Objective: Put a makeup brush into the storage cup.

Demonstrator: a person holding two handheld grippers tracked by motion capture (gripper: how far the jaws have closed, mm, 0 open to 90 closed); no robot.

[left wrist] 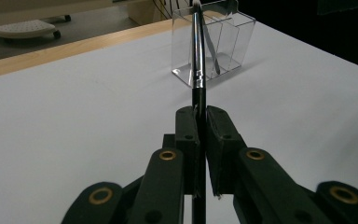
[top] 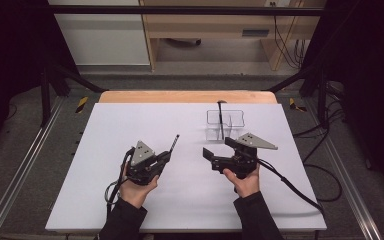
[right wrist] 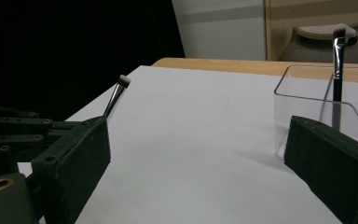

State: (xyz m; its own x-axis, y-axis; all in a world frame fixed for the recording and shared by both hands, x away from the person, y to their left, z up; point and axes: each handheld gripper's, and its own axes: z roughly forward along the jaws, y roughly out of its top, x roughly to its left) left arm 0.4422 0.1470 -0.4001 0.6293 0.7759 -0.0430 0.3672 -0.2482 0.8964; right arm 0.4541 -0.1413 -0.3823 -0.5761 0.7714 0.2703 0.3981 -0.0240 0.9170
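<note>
Left gripper (top: 166, 156) pinches makeup brush (top: 174, 142) low on handle; light, stiff, slick. Clear organizer (top: 225, 125) at 1 o'clock. Right gripper (top: 219, 147) spread.

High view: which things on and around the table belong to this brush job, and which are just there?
In the job:
- brush, clamped in the left gripper
- clear holder, one brush already in it
- right gripper, open

Just there:
- cables on floor
- wooden desk
</note>
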